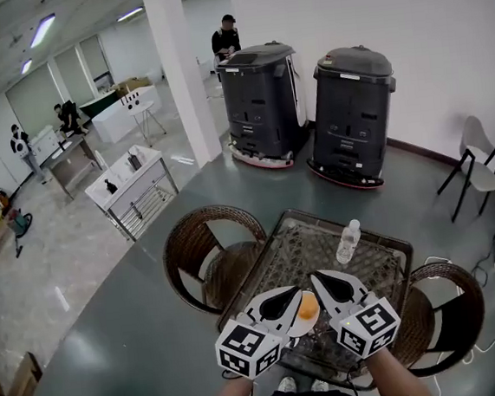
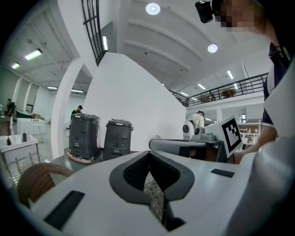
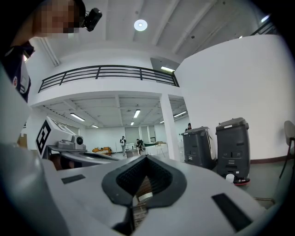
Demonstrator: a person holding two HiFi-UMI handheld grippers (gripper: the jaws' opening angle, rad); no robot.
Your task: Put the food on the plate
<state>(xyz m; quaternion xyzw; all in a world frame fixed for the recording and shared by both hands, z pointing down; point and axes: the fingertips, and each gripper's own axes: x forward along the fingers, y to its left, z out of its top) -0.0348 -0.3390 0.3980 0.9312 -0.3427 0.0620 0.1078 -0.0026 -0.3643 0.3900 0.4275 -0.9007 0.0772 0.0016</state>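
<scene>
Left gripper (image 1: 293, 295), right gripper (image 1: 320, 279): both closed, empty, above table (image 1: 384, 262) near edge. Orange food (image 1: 307, 304) apparently on plate (image 1: 305, 324); placing looks done, next likely pull clear.

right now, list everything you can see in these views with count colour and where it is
table: 1, dark patterned top, below the grippers
plate: 1, white, table's near edge
food: 1, orange, on the plate
water bottle: 1, clear, standing on the table
wicker chairs: 2, brown, either side of the table
machines: 2, dark grey, against the white wall
chair: 1, grey, by the wall at right
cart: 1, white, left of the pillar
people: 3, far off in the hall
left gripper: white, shut, empty, over the plate
right gripper: white, shut, empty, beside it
</scene>
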